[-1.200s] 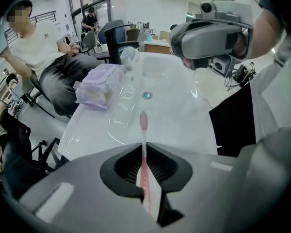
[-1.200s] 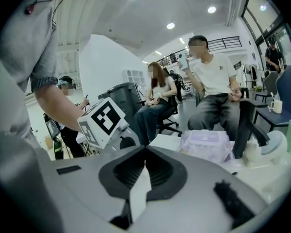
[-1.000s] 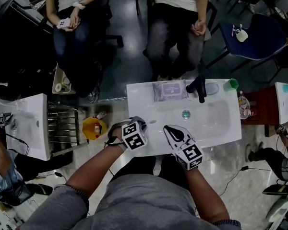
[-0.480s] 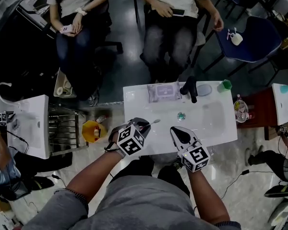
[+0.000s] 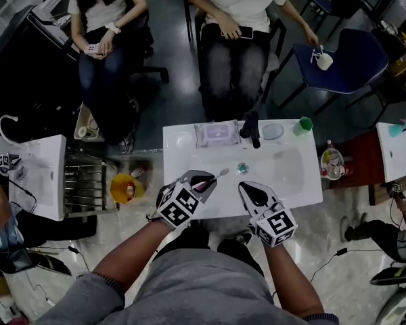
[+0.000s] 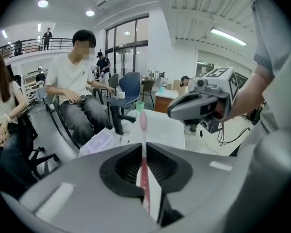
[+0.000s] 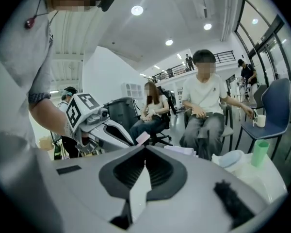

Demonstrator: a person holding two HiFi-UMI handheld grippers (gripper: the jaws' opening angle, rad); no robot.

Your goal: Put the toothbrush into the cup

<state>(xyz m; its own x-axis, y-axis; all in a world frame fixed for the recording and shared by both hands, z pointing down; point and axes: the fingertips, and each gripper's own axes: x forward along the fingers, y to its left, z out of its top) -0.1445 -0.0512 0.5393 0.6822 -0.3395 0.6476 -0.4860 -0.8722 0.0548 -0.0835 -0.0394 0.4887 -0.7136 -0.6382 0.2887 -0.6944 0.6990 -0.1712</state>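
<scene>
My left gripper (image 5: 204,181) is shut on a pink toothbrush (image 5: 214,177) and holds it above the front edge of the white washbasin (image 5: 294,185). In the left gripper view the toothbrush (image 6: 144,149) runs straight out between the jaws, brush head far end. The green cup (image 5: 302,124) stands upright at the basin's back right corner, well away from both grippers. It shows small beyond the brush head as the green cup (image 6: 139,106) and at the right as the green cup (image 7: 260,153). My right gripper (image 5: 247,189) hovers beside the left one, shut on nothing.
On the basin's back rim lie a packet of wipes (image 5: 216,133), a black tap (image 5: 252,127) and a pale soap dish (image 5: 273,131). The drain (image 5: 242,168) sits mid-basin. Two seated people (image 5: 240,19) face the basin from behind. A blue chair (image 5: 345,56) stands back right.
The left gripper has lifted with the toothbrush and tilted, so the brush head now reaches out over the basin. The right gripper has risen a little beside it.
</scene>
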